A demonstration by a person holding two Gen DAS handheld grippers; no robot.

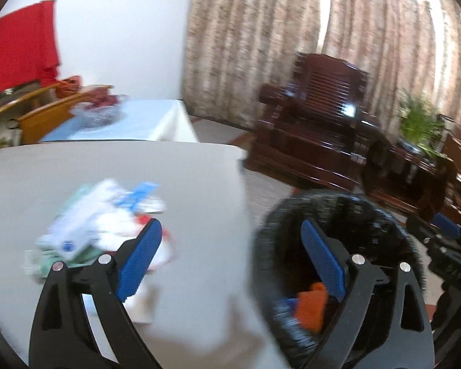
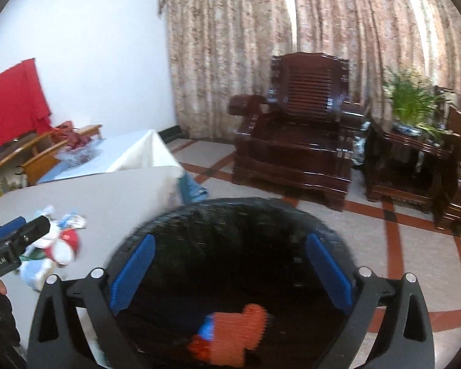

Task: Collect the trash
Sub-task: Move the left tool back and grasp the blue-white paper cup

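Right wrist view: the right gripper (image 2: 230, 272) is hanging wide open and empty over the black bin (image 2: 230, 215) beside the grey table (image 2: 123, 193), with an orange wrapper (image 2: 233, 335) lying on the bin's floor, which suggests a drop-off step is closing. Left wrist view: the left gripper (image 1: 230, 261) is likewise spread wide and holding nothing, straddling the table edge, while the trash pile (image 1: 101, 215) is waiting on the tabletop. Judged from this, the next move calls for reaching to the pile and closing on one loose piece.
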